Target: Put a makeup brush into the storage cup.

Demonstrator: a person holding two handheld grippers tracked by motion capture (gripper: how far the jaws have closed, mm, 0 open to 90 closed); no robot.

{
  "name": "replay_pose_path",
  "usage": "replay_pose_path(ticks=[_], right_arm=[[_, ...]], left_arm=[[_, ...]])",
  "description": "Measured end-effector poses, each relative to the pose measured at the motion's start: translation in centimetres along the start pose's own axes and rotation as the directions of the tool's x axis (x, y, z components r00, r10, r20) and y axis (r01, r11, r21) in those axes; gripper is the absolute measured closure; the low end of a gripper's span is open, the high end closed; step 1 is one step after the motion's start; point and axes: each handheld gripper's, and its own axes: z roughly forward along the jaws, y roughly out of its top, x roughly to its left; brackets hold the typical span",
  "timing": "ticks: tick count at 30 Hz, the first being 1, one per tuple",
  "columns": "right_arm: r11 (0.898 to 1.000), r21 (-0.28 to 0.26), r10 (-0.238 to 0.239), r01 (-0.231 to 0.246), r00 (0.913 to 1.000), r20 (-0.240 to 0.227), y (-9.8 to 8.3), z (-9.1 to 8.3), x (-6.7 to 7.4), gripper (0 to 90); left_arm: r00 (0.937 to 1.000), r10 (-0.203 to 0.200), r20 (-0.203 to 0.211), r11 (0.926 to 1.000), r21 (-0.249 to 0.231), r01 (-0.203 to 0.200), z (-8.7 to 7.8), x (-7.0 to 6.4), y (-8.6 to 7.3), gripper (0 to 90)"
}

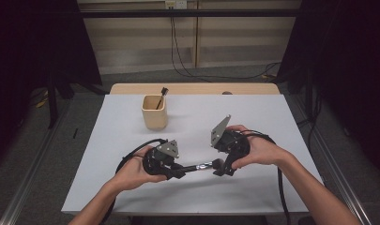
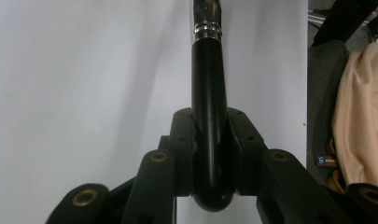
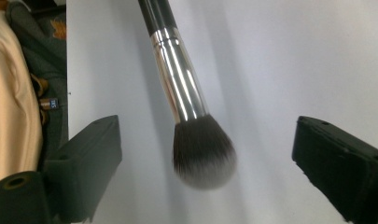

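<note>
- White table (image 1: 131,187) in a dim room, with dark floor and cables behind it.
- Makeup brush (image 1: 200,166) lies level just above the table's near middle, its long axis running left to right between the hands.
- Left gripper (image 1: 177,171) is clenched on the black handle end (image 2: 210,140).
- Right gripper (image 1: 221,168) is released, its jaws spread wide either side of the bristle head (image 3: 203,151), not touching it.
- Wooden cup (image 1: 154,112), holding another dark brush, stands farther back, nearer the left hand.
</note>
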Motion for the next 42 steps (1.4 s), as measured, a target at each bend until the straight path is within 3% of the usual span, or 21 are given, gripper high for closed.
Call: replay_pose_path(ticks=[8, 12, 18, 23, 28, 31, 37, 42], right_arm=[[0.998, -0.066, 0.019, -0.019, 0.9998, 0.001, -0.9, -0.9, 0.0, 4.0], [0.997, -0.074, 0.023, -0.024, 0.9996, -0.018, -1.8, -1.1, -0.2, 3.6], [0.996, -0.081, 0.039, -0.039, 0.9992, -0.008, -2.8, -0.8, 0.1, 4.9], [0.993, -0.079, 0.087, -0.087, 0.9962, -0.002, -3.8, -0.6, 0.2, 3.6], [0.988, -0.103, 0.109, -0.111, 0.9936, -0.031, -4.4, -0.3, 0.5, 3.5], [0.982, -0.136, 0.130, -0.128, 0.9915, 0.003, -4.5, -0.3, 0.7, 3.7], [0.959, -0.237, 0.166, -0.156, 0.9860, 0.021, -4.7, -0.5, 0.7, 2.9], [0.938, -0.314, 0.165, -0.150, 0.9861, 0.022, -4.9, -0.6, 0.7, 2.9]], left_arm=[[0.9991, -0.041, -0.009, 0.9985, -0.038, 0.040, -0.7, 0.4, -1.0, 74.5], [0.9984, -0.056, -0.011, 0.9968, -0.057, 0.055, -1.2, 0.3, -1.5, 74.5], [0.9963, -0.082, -0.026, 0.9921, -0.098, 0.079, -1.9, 0.5, -2.4, 74.5], [0.9941, -0.104, -0.031, 0.9866, -0.130, 0.099, -2.2, 0.4, -3.2, 74.5], [0.9908, -0.133, -0.027, 0.9711, -0.204, 0.124, -2.5, 0.5, -3.9, 74.4], [0.9892, -0.145, -0.024, 0.9613, -0.240, 0.135, -2.8, 0.6, -4.1, 74.5], [0.9874, -0.156, -0.024, 0.9462, -0.290, 0.143, -3.2, 0.6, -4.2, 74.5], [0.9864, -0.162, -0.024, 0.9311, -0.335, 0.145, -3.4, 0.6, -4.2, 74.5]])
